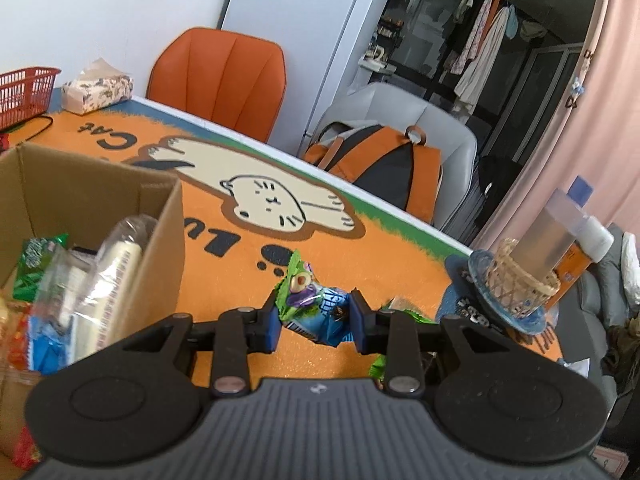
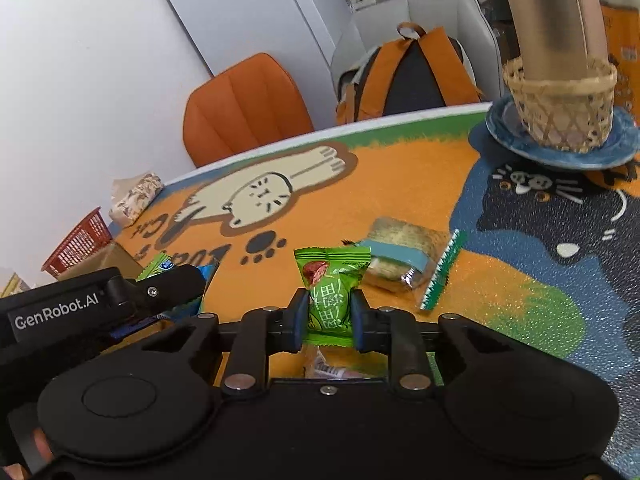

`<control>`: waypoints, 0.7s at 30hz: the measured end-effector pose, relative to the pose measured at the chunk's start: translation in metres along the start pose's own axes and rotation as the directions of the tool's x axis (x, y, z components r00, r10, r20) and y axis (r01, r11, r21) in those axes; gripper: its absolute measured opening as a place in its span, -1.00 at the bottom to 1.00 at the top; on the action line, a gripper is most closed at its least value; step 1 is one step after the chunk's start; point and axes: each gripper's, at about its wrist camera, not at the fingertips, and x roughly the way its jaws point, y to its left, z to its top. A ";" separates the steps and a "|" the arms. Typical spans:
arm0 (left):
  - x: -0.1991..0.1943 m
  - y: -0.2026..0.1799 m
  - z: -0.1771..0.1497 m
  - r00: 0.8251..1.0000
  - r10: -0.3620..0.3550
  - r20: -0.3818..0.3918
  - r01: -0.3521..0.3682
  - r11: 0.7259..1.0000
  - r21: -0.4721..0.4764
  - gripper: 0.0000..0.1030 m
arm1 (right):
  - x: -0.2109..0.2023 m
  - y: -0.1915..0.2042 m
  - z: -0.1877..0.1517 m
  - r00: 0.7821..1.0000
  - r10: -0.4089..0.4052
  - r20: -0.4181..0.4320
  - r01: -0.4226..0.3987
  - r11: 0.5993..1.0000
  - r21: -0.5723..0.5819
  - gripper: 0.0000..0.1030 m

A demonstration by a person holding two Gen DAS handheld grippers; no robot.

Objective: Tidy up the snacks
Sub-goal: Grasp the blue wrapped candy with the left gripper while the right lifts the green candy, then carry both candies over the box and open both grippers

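Note:
My left gripper (image 1: 315,322) is shut on a blue and green snack packet (image 1: 316,312), held just above the orange cat mat (image 1: 240,264), right of a cardboard box (image 1: 120,208) that holds several snack packs. My right gripper (image 2: 330,318) is shut on a green snack packet (image 2: 330,280) over the mat (image 2: 400,200). A clear-wrapped cracker pack with a blue band (image 2: 404,256) lies on the mat just beyond it. The left gripper body (image 2: 96,304) shows at the left of the right wrist view, with its packet partly hidden.
A woven basket holding a tall container (image 1: 524,280) stands on a blue plate (image 1: 480,280) at the mat's right; it also shows in the right wrist view (image 2: 560,108). A red basket (image 1: 24,92) and a tissue pack (image 1: 96,90) sit far left. Chairs and a backpack (image 1: 384,168) stand behind the table.

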 end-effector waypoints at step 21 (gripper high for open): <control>-0.063 0.059 0.022 0.995 0.035 0.097 -0.028 0.997 -0.076 -0.36 | -0.045 0.086 0.008 0.989 0.121 0.085 -0.111 0.987 -0.120 -0.55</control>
